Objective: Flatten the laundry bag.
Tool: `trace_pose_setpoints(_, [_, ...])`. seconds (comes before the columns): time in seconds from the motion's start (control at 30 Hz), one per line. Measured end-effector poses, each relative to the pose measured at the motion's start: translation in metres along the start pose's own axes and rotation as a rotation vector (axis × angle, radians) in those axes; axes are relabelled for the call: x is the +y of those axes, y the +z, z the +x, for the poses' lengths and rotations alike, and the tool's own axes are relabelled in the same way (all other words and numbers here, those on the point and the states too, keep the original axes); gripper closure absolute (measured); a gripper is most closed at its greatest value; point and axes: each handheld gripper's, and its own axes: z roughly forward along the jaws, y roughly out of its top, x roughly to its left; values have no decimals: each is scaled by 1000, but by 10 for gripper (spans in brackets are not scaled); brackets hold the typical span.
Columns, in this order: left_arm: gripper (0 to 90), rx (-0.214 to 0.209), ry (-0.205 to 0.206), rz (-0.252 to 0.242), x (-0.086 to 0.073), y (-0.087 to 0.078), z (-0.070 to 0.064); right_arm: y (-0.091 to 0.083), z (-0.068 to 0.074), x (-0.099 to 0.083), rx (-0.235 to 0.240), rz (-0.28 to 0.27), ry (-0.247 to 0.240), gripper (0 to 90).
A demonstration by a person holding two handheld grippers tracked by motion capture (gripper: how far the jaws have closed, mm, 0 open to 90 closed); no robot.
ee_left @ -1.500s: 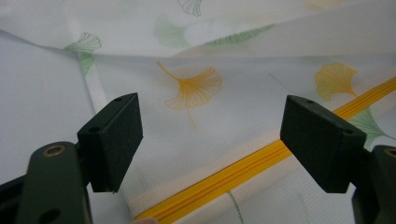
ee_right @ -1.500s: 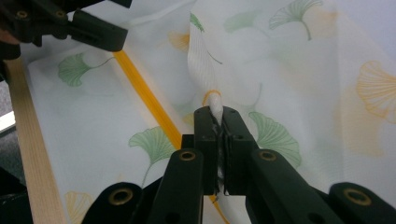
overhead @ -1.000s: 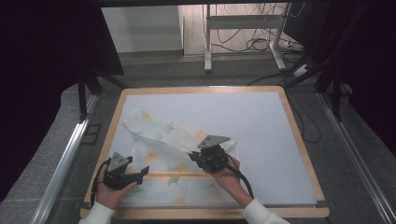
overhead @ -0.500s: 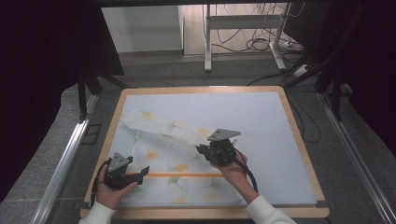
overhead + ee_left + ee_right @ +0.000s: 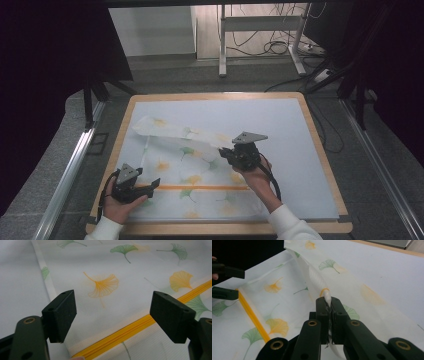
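The mesh bag (image 5: 195, 170) is judged partly folded: one corner is pinched and lifted by the right gripper (image 5: 329, 302), its jaws clamped tight. The left gripper (image 5: 112, 315) is held wide open, empty, over the zipper (image 5: 140, 325); flattening remains.

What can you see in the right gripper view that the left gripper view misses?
The right gripper view alone shows the right gripper shut on a bunched fold of the bag, lifted off the table, with the left gripper off to one side. The left gripper view alone shows its own jaws standing wide apart over the flat bag near the zipper's end. Both show the ginkgo-leaf print and the yellow zipper.
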Motion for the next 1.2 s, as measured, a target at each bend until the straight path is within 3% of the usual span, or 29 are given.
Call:
trace_pose_setpoints(0.7, [217, 2, 9, 12, 0, 1, 0, 0, -49, 3, -56, -14, 77, 854])
trace_pose_setpoints(1.0, [217, 2, 9, 13, 0, 1, -1, 5, -54, 11, -53, -13, 86, 854])
trace_pose_setpoints(1.2, [217, -6, 10, 16, 0, 1, 0, 17, -64, 14, -70, 6, 115, 855])
